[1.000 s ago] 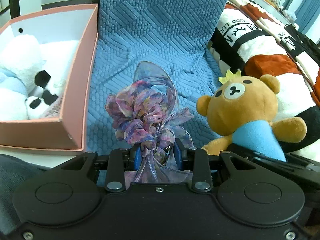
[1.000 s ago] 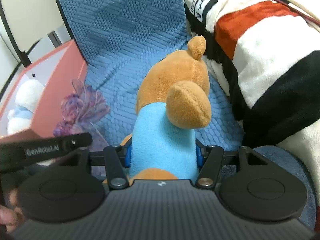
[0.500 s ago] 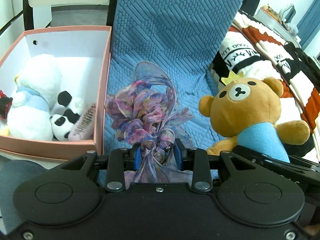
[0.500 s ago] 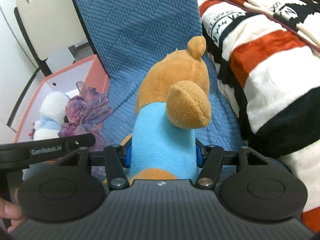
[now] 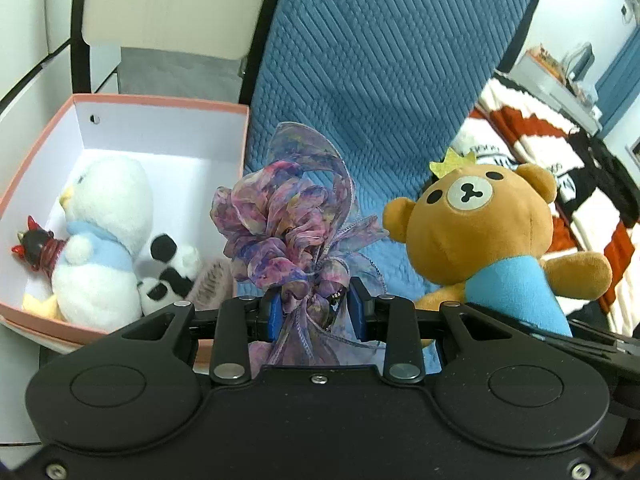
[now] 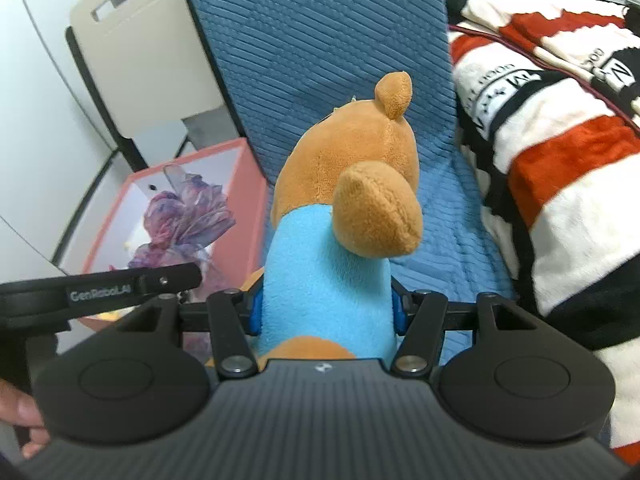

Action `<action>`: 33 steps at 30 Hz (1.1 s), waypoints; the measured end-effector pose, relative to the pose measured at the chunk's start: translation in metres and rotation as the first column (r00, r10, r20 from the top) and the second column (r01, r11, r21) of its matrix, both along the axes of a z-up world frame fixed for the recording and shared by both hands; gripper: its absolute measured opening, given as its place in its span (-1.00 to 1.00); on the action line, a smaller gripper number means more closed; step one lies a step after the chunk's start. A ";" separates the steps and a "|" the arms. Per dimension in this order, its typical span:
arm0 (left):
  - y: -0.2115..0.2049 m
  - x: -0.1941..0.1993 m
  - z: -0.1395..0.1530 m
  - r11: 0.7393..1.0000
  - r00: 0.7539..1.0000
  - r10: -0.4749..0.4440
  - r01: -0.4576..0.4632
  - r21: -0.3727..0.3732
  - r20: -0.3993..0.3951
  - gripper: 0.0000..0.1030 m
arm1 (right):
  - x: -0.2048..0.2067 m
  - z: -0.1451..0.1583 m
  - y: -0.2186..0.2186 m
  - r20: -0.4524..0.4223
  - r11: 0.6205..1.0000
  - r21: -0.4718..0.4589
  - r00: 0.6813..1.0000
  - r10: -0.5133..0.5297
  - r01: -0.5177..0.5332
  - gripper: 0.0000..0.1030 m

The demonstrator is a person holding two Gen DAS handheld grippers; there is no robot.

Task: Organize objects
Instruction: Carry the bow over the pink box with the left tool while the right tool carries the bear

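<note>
My left gripper (image 5: 316,308) is shut on a purple ribbon bow (image 5: 288,220) and holds it in the air beside the pink box (image 5: 160,101). The bow also shows in the right wrist view (image 6: 184,216), in front of the box (image 6: 248,200). My right gripper (image 6: 326,312) is shut on a brown teddy bear (image 6: 348,208) by its blue shirt, head pointing away. The bear also shows in the left wrist view (image 5: 480,224), to the right of the bow.
The box holds a white plush (image 5: 100,236), a panda plush (image 5: 168,268), a small red and black toy (image 5: 36,244) and a pink brush (image 5: 212,284). A blue quilted cover (image 5: 380,80) lies behind. A striped blanket (image 6: 560,120) is at the right. A white chair (image 6: 132,60) stands behind the box.
Both grippers have risen with their loads. More of the box interior shows now, and the bow sits closer to the box's right wall.
</note>
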State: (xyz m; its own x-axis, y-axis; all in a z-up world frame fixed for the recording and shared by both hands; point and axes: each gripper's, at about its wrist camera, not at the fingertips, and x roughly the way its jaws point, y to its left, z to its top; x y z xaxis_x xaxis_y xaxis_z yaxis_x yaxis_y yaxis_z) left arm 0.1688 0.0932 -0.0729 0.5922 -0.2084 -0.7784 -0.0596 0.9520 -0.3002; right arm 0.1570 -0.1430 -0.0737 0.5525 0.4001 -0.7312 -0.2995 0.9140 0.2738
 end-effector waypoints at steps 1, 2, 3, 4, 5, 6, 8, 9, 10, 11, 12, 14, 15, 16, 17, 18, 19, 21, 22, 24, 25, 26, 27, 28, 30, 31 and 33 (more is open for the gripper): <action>0.004 0.001 0.003 1.000 1.000 0.003 -0.003 -0.005 0.007 -0.41 | 0.001 0.003 0.004 0.006 1.000 0.001 1.000 0.004 -0.004 0.15; 0.008 0.002 0.005 1.000 1.000 0.007 -0.007 -0.008 0.013 -0.41 | 0.002 0.006 0.008 0.013 1.000 -0.002 1.000 0.007 -0.007 0.15; 0.012 0.003 0.007 1.000 1.000 0.012 -0.012 -0.010 0.018 -0.41 | 0.003 0.009 0.013 0.019 1.000 -0.007 1.000 0.009 -0.009 0.15; 0.017 0.004 0.010 1.000 1.000 0.015 -0.015 -0.012 0.023 -0.41 | 0.004 0.012 0.017 0.024 1.000 -0.008 1.000 0.012 -0.012 0.15; 0.021 0.004 0.013 1.000 1.000 0.016 -0.016 -0.011 0.027 -0.41 | 0.005 0.015 0.022 0.031 1.000 -0.009 0.999 0.018 -0.018 0.15; 0.025 0.005 0.015 1.000 1.000 0.017 -0.016 -0.004 0.027 -0.41 | 0.006 0.018 0.026 0.036 1.000 -0.010 0.999 0.021 -0.021 0.15; 0.035 0.006 0.021 1.000 0.999 0.020 -0.020 0.015 0.027 -0.41 | 0.008 0.024 0.036 0.046 1.000 -0.008 0.999 0.025 -0.025 0.15; 0.040 0.006 0.024 1.000 0.999 0.024 -0.025 0.018 0.032 -0.41 | 0.009 0.027 0.041 0.051 1.000 -0.005 0.998 0.029 -0.028 0.15; 0.045 0.006 0.027 0.999 0.999 0.028 -0.029 0.018 0.037 -0.41 | 0.010 0.030 0.046 0.054 0.999 -0.001 0.998 0.033 -0.033 0.15; 0.051 0.006 0.030 0.999 0.999 0.034 -0.035 0.017 0.042 -0.41 | 0.012 0.033 0.052 0.057 0.999 0.000 0.998 0.038 -0.038 0.15; 0.058 0.006 0.034 0.999 0.998 0.043 -0.044 0.017 0.047 -0.41 | 0.013 0.035 0.057 0.061 0.999 0.000 0.997 0.043 -0.043 0.15; 0.070 0.005 0.039 0.998 0.997 0.059 -0.060 0.016 0.056 -0.41 | 0.015 0.041 0.068 0.073 0.998 -0.002 0.996 0.057 -0.057 0.15; 0.076 0.005 0.041 0.998 0.996 0.066 -0.067 0.013 0.061 -0.41 | 0.016 0.045 0.074 0.078 0.998 -0.003 0.995 0.064 -0.064 0.15; 0.082 0.004 0.044 0.997 0.995 0.074 -0.075 0.009 0.066 -0.41 | 0.017 0.048 0.080 0.082 0.997 -0.001 0.994 0.072 -0.072 0.15; 0.087 0.004 0.046 0.997 0.994 0.081 -0.081 0.007 0.070 -0.41 | 0.018 0.050 0.084 0.086 0.997 0.002 0.993 0.078 -0.078 0.15; 0.093 0.004 0.048 0.996 0.993 0.087 -0.088 0.006 0.074 -0.41 | 0.020 0.052 0.089 0.092 0.996 0.005 0.992 0.084 -0.085 0.15; 0.097 0.004 0.049 0.996 0.993 0.092 -0.093 0.007 0.078 -0.41 | 0.021 0.054 0.093 0.097 0.996 0.005 0.991 0.089 -0.090 0.15; 0.108 0.005 0.050 0.994 0.991 0.106 -0.107 0.006 0.082 -0.41 | 0.026 0.057 0.104 0.101 0.995 0.003 0.990 0.096 -0.096 0.15; 0.113 0.007 0.050 0.994 0.990 0.113 -0.113 0.003 0.082 -0.41 | 0.028 0.057 0.109 0.101 0.995 0.003 0.990 0.101 -0.102 0.15; 0.123 0.010 0.049 0.992 0.989 0.126 -0.127 -0.003 0.078 -0.41 | 0.031 0.057 0.122 0.101 0.993 -0.003 0.988 0.114 -0.114 0.15; 0.125 0.011 0.047 0.991 0.988 0.131 -0.131 -0.005 0.076 -0.41 | 0.032 0.056 0.126 0.101 0.993 -0.005 0.988 0.120 -0.120 0.15; 0.129 0.012 0.045 0.991 0.988 0.136 -0.136 -0.006 0.073 -0.41 | 0.034 0.055 0.132 0.100 0.992 -0.007 0.987 0.128 -0.128 0.15; 0.133 0.014 0.043 0.990 0.988 0.140 -0.140 -0.007 0.068 -0.41 | 0.036 0.053 0.136 0.097 0.991 -0.009 0.986 0.136 -0.136 0.15; 0.136 0.015 0.041 0.990 0.988 0.144 -0.144 -0.009 0.062 -0.41 | 0.038 0.052 0.142 0.095 0.990 -0.012 0.985 0.143 -0.142 0.15; 0.141 0.017 0.035 0.989 0.988 0.147 -0.147 -0.009 0.051 -0.41 | 0.042 0.047 0.153 0.091 0.988 -0.023 0.984 0.155 -0.153 0.15; 0.143 0.018 0.032 0.989 0.988 0.145 -0.145 -0.007 0.044 -0.41 | 0.044 0.045 0.160 0.087 0.987 -0.029 0.983 0.161 -0.159 0.15; 0.147 0.021 0.023 0.990 0.989 0.143 -0.143 -0.001 0.025 -0.41 | 0.050 0.040 0.172 0.080 0.985 -0.037 0.982 0.173 -0.171 0.15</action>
State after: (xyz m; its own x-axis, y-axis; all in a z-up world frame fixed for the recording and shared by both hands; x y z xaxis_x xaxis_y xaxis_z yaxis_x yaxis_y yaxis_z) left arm 0.1902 0.2401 -0.0494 0.6349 -0.1193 -0.7634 -0.1877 0.9346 -0.3022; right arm 0.2065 0.0288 -0.0332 0.5365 0.4730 -0.6989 -0.4736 0.8542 0.2145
